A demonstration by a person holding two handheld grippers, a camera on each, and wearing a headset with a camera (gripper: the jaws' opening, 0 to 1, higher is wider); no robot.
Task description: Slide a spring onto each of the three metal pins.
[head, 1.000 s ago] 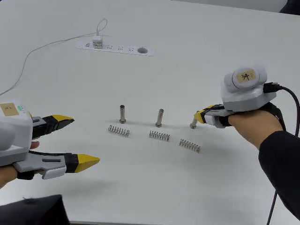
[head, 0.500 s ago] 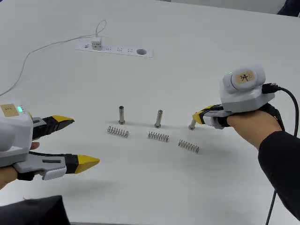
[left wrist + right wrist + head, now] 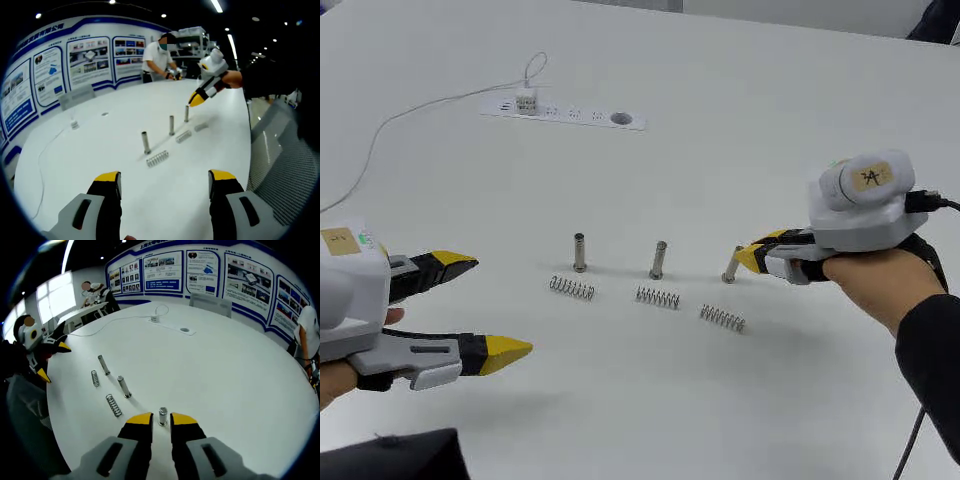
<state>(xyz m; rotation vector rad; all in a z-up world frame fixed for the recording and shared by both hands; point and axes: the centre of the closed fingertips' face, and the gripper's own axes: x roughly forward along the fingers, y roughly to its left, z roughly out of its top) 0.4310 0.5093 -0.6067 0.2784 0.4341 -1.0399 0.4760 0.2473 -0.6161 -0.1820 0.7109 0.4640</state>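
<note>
Three metal pins stand in a row on the white table: left pin (image 3: 580,252), middle pin (image 3: 659,259), right pin (image 3: 731,265). A spring lies in front of each: left spring (image 3: 571,288), middle spring (image 3: 658,297), right spring (image 3: 722,318). My right gripper (image 3: 744,258) has its yellow tips at the right pin. In the right gripper view (image 3: 161,421) the jaws stand narrowly apart with that pin (image 3: 162,416) between them, a thin gap on each side. My left gripper (image 3: 485,303) is wide open at the near left, holding nothing, well short of the left spring (image 3: 157,158).
A white power strip (image 3: 565,112) with a plugged-in cable (image 3: 410,108) lies at the far side of the table. The table's curved edge (image 3: 75,440) runs close to my side. People stand at benches in the background of both gripper views.
The head camera has shifted slightly. My right gripper stays at the right pin and my left gripper stays open at the near left. Pins and springs have not moved.
</note>
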